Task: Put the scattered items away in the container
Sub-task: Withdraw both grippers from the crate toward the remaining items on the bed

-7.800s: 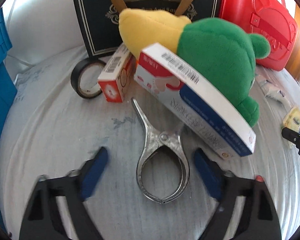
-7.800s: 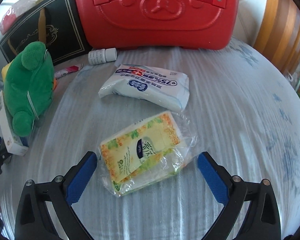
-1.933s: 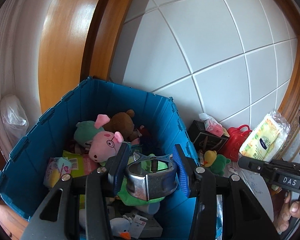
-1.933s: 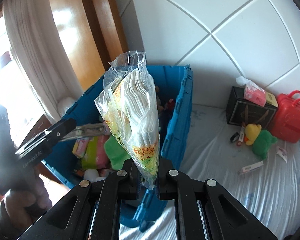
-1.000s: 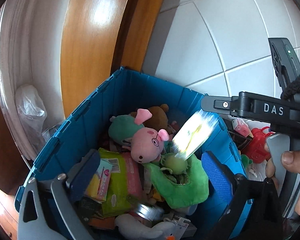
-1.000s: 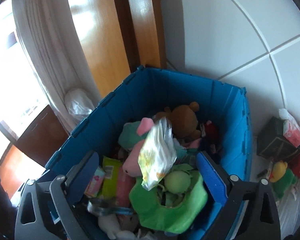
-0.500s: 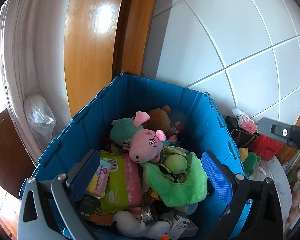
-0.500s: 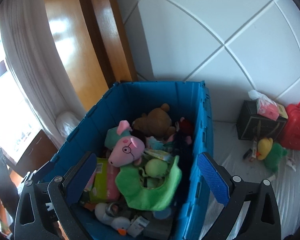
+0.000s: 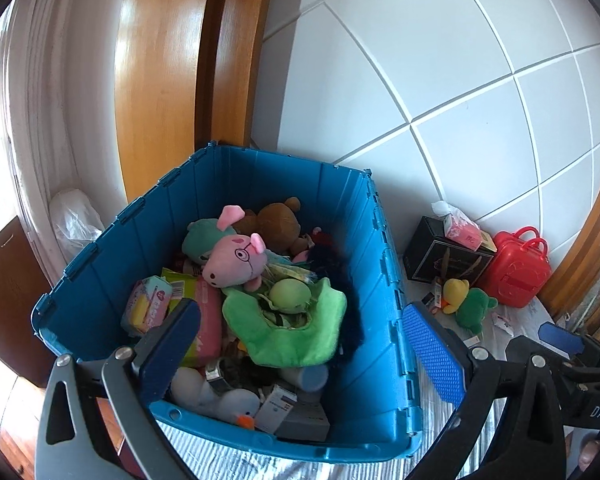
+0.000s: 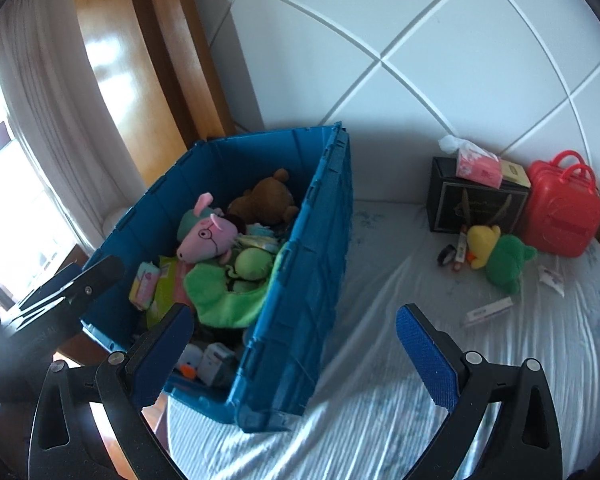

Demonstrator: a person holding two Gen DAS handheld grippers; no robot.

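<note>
From my left hand-held gripper (image 9: 302,350) I look down into the blue container (image 9: 374,280), and its fingers are spread wide with nothing between them; my right hand-held gripper (image 10: 292,346) is likewise wide open and empty, hanging above the bed (image 10: 400,360) just beside the container's near wall; the container stands at the bed's left edge against the tiled wall, and it is crowded: a pink pig plush (image 9: 236,260) lies on top near the middle, a brown bear plush (image 9: 276,224) behind it toward the far wall, a green plush (image 9: 288,328) spread across the right half, a pink packet (image 9: 204,320) along the left side, and small boxes and a white toy at the near end; well apart from the container, at the bed's far right corner, I see a black gift bag (image 10: 476,200) with a pink tissue pack (image 10: 478,166) on top, a red case (image 10: 560,208) touching its right side, and a yellow-and-green frog plush (image 10: 500,252) lying in front of them; a slim white box (image 10: 488,312) lies alone on the sheet nearer to me; a few smaller things beside the frog are too small to tell.
</note>
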